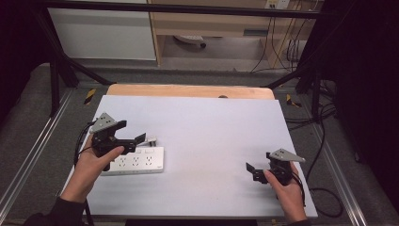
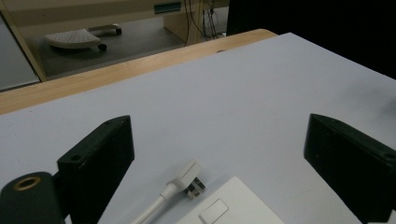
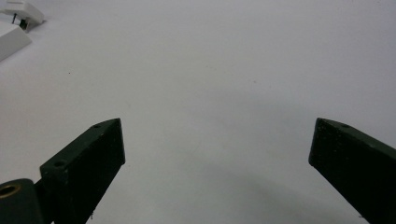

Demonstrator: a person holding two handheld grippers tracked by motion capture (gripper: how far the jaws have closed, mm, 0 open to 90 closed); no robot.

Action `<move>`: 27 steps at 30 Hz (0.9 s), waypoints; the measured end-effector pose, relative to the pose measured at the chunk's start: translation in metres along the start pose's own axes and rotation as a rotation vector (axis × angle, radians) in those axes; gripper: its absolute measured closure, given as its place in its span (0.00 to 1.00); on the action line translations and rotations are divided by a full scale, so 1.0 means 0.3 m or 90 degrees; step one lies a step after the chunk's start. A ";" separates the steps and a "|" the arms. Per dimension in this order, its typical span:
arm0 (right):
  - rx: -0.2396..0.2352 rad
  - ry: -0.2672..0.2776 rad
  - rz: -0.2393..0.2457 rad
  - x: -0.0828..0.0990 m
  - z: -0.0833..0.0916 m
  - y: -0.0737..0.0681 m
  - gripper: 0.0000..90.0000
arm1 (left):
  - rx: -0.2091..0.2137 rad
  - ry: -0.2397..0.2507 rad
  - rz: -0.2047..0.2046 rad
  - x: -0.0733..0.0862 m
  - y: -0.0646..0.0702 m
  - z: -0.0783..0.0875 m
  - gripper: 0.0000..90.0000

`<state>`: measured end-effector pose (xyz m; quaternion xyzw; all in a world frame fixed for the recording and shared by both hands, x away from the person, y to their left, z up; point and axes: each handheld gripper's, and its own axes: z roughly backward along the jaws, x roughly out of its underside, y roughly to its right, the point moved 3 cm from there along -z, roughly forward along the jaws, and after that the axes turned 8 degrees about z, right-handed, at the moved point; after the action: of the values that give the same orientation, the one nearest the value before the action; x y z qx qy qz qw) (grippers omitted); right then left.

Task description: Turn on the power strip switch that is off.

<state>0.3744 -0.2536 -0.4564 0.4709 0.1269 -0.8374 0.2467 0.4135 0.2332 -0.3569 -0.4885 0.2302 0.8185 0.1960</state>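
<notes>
the left claw (image 1: 141,139) hovers with jaws apart over the power strip (image 1: 136,161) and its plug (image 2: 189,176) at the bench's (image 1: 211,127) left. the right claw (image 1: 250,168), also apart, idles. the plug looks light, stiff and smooth; grip its flat sides.

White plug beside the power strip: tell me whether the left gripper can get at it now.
Probably yes. The left gripper hangs open right over the white plug, which lies loose by the power strip, nothing between the jaws and it.

— What kind of place is this?
— A lab: black frame bars (image 1: 179,8) around a white table (image 1: 211,136), loose cables (image 1: 282,42) on the floor, a plain wooden shelf (image 1: 211,23).
</notes>
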 end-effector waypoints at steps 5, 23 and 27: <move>0.000 0.001 0.000 -0.001 0.000 0.001 0.04 | 0.003 0.001 0.002 0.013 0.000 -0.021 0.17; 0.004 0.005 -0.003 -0.002 0.003 0.007 0.05 | -0.002 -0.024 -0.011 0.053 0.006 -0.088 0.35; 0.004 0.005 -0.007 -0.002 0.003 0.009 0.05 | 0.002 -0.032 -0.010 0.067 0.013 -0.107 0.38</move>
<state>0.3755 -0.2561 -0.4554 0.4740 0.1281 -0.8374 0.2402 0.4250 0.2138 -0.3875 -0.4693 0.2229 0.8285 0.2088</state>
